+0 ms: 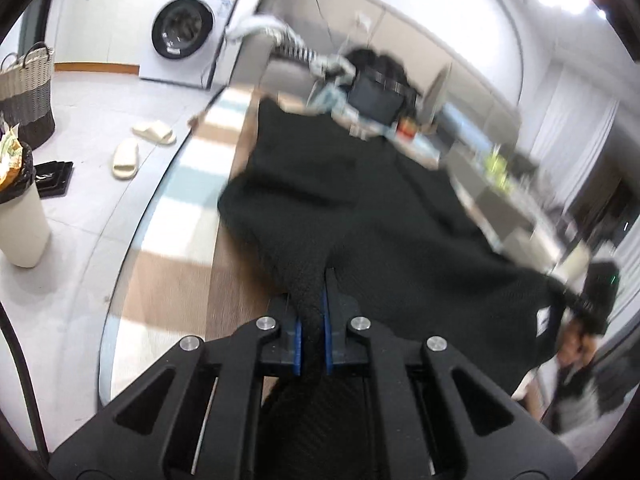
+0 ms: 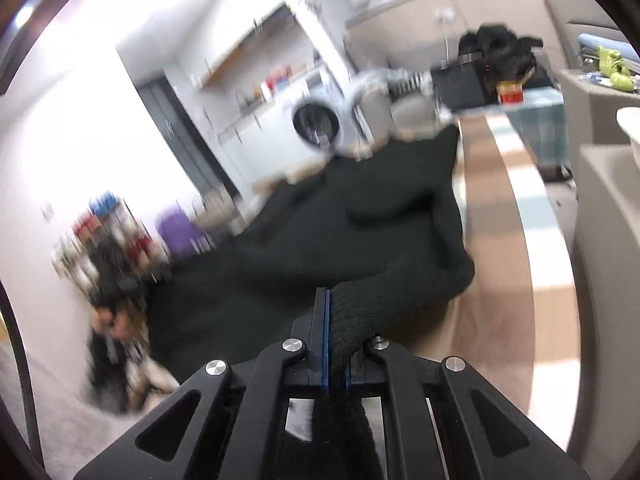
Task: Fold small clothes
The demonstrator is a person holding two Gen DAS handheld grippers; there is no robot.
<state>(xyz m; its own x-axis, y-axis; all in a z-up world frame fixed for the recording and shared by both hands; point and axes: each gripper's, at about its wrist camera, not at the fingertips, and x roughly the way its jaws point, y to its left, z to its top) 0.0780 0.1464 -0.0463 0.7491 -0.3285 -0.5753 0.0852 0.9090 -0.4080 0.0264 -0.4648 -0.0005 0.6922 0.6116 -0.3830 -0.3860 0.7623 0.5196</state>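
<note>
In the left wrist view a basket (image 1: 26,92) and a bin (image 1: 20,216) sit at the left edge, each cut off by the frame. Two slippers (image 1: 140,148) lie on the floor before a washer (image 1: 186,34). Everything past the table's (image 1: 176,264) far end is smeared by blur: a heap of striped and dark things that cannot be told apart. The black garment (image 1: 340,208) lies spread over the table, one edge drawn up into the left gripper (image 1: 312,312), whose blue pads pinch a fold of it. At the far right the cloth's other corner lifts toward a blurred dark shape with a hand beneath it.

In the right wrist view the left side is a blur of coloured clutter. The right gripper (image 2: 334,320) points slightly down, pressed tight on a ribbed edge of the garment (image 2: 320,232), which hides its right finger.
</note>
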